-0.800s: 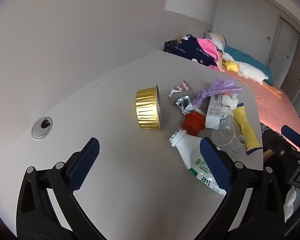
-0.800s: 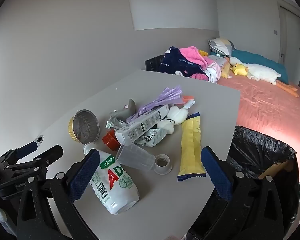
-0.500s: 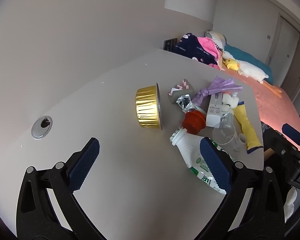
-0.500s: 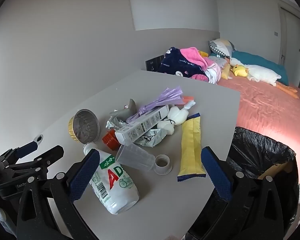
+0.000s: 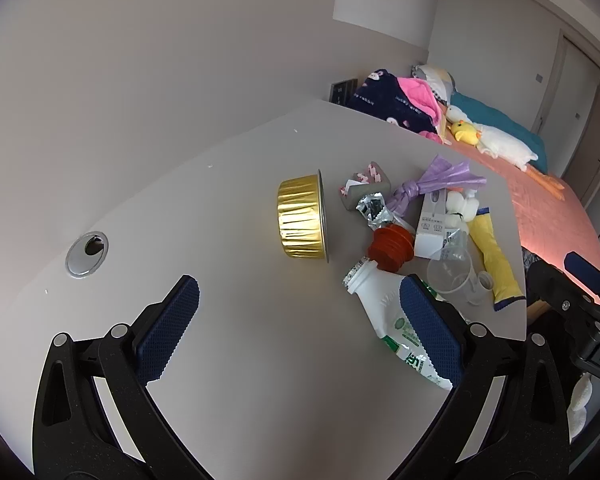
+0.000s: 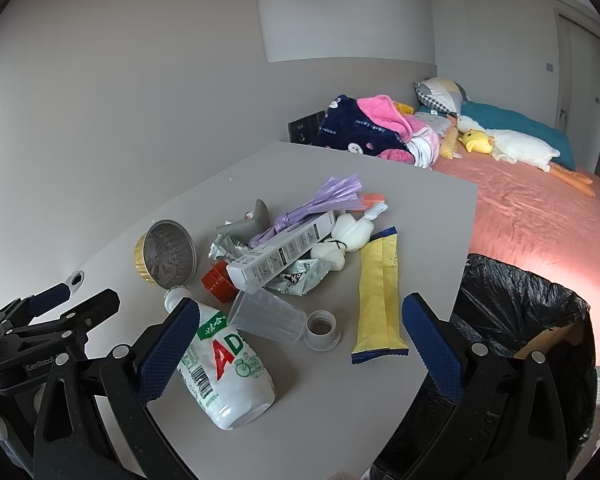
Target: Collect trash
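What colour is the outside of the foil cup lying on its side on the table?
Shiny gold, pleated, on the foil cup; the left wrist view shows it best.

Setting: home bedroom. A bed (image 6: pixel 540 216) with salmon-pink sheet is standing just beside the grey table (image 6: pixel 380 400); a pillow (image 6: pixel 440 92), plush goose (image 6: pixel 516 146) and heaped clothes (image 6: pixel 376 132) are lying on the bed; closet doors (image 5: pixel 572 92) are showing beyond it.

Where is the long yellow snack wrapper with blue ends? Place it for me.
In the right wrist view, the yellow wrapper lies flat on the grey table near its right edge, between the clear plastic cup and the black-lined bin.
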A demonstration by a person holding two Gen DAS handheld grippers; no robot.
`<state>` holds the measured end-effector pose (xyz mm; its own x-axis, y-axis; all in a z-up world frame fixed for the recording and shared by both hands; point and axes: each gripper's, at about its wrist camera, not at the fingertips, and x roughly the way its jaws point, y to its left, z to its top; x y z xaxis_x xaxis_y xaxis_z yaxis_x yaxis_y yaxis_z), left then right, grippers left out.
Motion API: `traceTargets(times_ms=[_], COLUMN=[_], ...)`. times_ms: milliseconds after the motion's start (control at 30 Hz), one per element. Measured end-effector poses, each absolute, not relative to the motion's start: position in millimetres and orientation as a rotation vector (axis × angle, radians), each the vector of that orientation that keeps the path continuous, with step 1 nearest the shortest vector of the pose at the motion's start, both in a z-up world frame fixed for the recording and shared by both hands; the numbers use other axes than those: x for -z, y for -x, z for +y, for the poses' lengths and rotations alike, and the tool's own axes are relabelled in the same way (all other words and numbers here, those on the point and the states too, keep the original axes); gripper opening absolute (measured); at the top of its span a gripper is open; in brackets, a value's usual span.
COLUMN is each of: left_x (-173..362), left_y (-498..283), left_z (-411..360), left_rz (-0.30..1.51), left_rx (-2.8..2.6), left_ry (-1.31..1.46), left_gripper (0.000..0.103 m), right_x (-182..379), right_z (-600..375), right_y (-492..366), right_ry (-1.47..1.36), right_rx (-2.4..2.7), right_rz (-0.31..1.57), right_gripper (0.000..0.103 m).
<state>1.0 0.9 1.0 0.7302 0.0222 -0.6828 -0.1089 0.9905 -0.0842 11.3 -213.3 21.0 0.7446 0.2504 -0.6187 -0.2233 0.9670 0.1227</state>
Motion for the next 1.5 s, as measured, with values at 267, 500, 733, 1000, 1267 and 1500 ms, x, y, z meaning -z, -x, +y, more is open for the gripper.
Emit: traceTargets(times_ms=[267, 500, 733, 1000, 1267, 1500], left_x=[-2.5, -2.7, -2.8, -2.9, -3.1, -4.0], left_y=[-1.3, -0.6, -0.2, 0.0, 0.3, 1.3], left_z=[1.0, 1.1, 0.8, 0.4, -0.2, -1.6], left_rz=[0.749, 0.748, 0.748, 0.749, 0.748, 0.746], left_rx=[-0.071, -0.070, -0.068, -0.068, -0.068, -0.065], left_ry=[0.122, 0.122, 0.121, 0.120, 0.119, 0.115], left_gripper=[0.097, 0.097, 0.097, 0.097, 0.097, 0.097], right_x=[-22.4, -23.2, -24.4, -25.0, -25.2, -25.3], right_z=[-212.9, -212.2, -211.3, -210.8, -210.4, -210.4], right_y=[-11.2, -10.6, -10.6, -10.9, -10.8, -10.4], right_ry=[-0.042, -0.041, -0.037, -0.036, -0.035, -0.035], right_rx=[-0.259, -0.257, -0.256, -0.256, -0.256, -0.255], right_rz=[0.681, 0.680, 0.679, 0.678, 0.677, 0.675], right_gripper=[0.101, 0.101, 0.101, 0.101, 0.101, 0.101])
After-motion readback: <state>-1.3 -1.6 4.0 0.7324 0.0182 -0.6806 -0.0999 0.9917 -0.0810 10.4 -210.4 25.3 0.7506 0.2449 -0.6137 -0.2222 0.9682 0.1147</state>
